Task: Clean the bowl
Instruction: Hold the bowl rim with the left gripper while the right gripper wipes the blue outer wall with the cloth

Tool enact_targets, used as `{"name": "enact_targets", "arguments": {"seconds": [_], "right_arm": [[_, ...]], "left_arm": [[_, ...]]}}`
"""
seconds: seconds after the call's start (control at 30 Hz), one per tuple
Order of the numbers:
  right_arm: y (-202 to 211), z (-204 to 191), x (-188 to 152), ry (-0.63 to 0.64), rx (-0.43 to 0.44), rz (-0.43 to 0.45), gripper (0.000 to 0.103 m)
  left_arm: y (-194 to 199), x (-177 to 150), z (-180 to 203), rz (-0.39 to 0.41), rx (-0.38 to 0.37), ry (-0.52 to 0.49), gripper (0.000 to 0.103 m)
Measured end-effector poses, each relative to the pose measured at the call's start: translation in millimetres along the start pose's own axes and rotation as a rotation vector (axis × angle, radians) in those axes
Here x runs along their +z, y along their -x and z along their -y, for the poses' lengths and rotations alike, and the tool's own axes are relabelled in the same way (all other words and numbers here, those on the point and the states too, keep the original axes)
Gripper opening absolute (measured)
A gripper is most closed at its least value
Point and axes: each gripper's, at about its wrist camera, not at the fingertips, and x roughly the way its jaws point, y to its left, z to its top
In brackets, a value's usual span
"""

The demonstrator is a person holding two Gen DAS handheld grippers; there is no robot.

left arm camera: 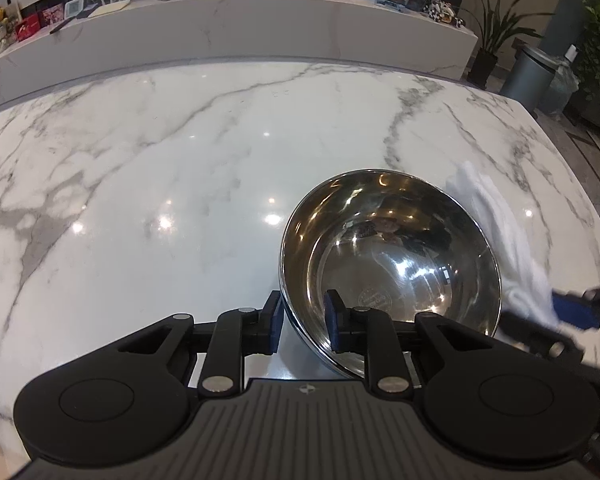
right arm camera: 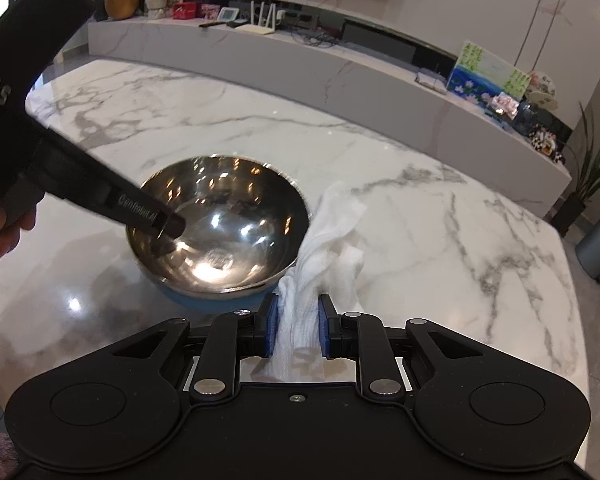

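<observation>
Now the round shiny steel bowl (left arm camera: 392, 256) sits on the white marble table (left arm camera: 140, 184), its near rim clamped by the left gripper (left arm camera: 303, 320); the right gripper (right arm camera: 296, 330) pinches a crumpled white cloth (right arm camera: 328, 240) just beside it.

The table (left arm camera: 140, 168) lay bare to your left and far side, so a hand could pass there. The bowl (left arm camera: 392, 248) stood in the way near you, with the cloth (right arm camera: 332, 240) touching its right side.
</observation>
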Motion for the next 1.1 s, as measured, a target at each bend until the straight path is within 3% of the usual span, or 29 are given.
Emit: {"name": "enact_targets", "arguments": {"seconds": [0.17, 0.23, 0.33, 0.4, 0.47, 0.7, 0.77, 1.1], "right_arm": [[-12.5, -5.6, -7.8, -0.01, 0.015, -0.048, 0.018], [-19.2, 0.0, -10.8, -0.082, -0.041, -0.069, 0.019], [-23.7, 8.0, -15.4, -0.184, -0.078, -0.072, 0.019], [-25.3, 10.8, -19.6, -0.238, -0.069, -0.066, 0.027], [-23.3, 10.0, -21.6, -0.238, -0.05, -0.051, 0.042], [-1.1, 12.8, -27.6, -0.064, -0.048, 0.063, 0.042], [0.8, 13.8, -29.6, -0.004, -0.058, 0.075, 0.046], [-11.5, 13.9, -42.4, 0.363, -0.035, 0.035, 0.05]], "left_arm": [[1.0, -3.6, -3.6, -0.003, -0.004, 0.016, 0.03], [2.7, -5.1, -4.4, 0.004, -0.008, 0.025, 0.037], [4.7, -6.4, -5.0, 0.014, -0.017, 0.039, 0.039], [4.4, -6.6, -5.0, 0.014, -0.02, 0.042, 0.039], [4.2, -7.0, -4.8, 0.012, -0.027, 0.045, 0.039], [5.0, -8.9, -4.3, 0.006, -0.038, 0.045, 0.04], [5.5, -9.1, -4.2, 0.005, -0.04, 0.044, 0.041], [9.0, -10.8, -2.0, 0.006, -0.046, 0.037, 0.043]]}}
